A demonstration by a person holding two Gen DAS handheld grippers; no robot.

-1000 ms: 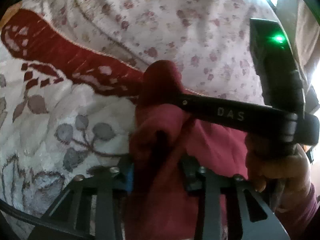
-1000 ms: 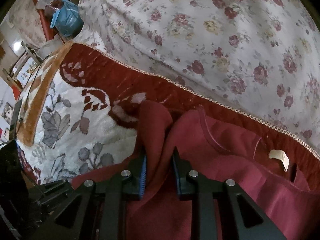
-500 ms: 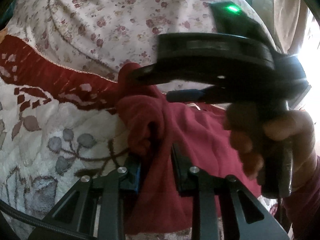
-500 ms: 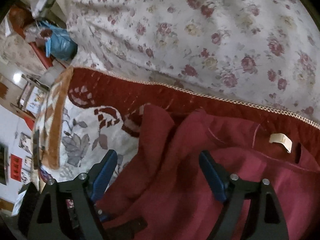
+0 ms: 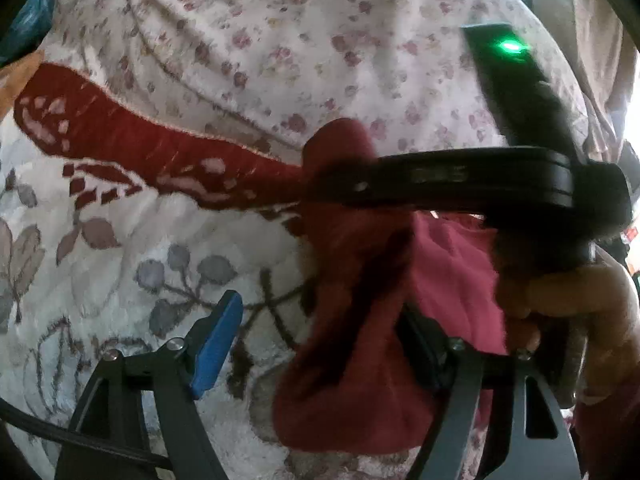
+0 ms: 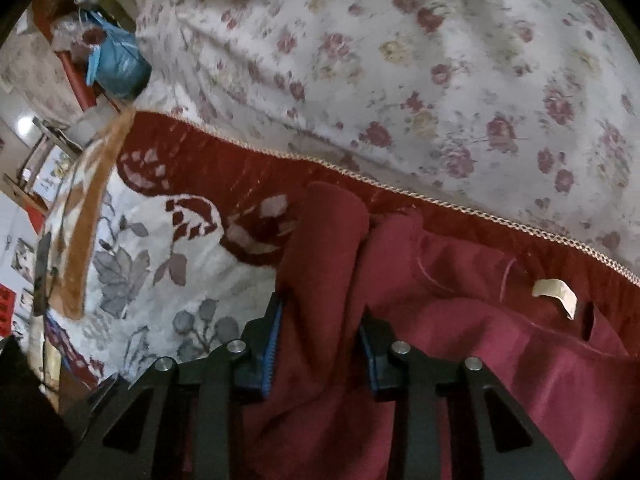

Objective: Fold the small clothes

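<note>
- Left tool (image 5: 316, 344) is opening, pads off the maroon garment (image 5: 360, 360) between them.
- Right tool (image 6: 320, 344) is closing around a garment fold.
- Underneath lies a leaf-patterned blanket (image 6: 132, 264); beyond, a floral bedsheet (image 6: 440, 80).

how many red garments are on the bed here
1. The maroon garment lies bunched on the patterned blanket, with a raised fold between the closing right gripper. The left gripper is opening beside it. More could be hidden underneath.

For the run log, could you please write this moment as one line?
left gripper: jaws opening, letting go of red garment | right gripper: jaws closing on raised fold | surface: floral blanket
</note>
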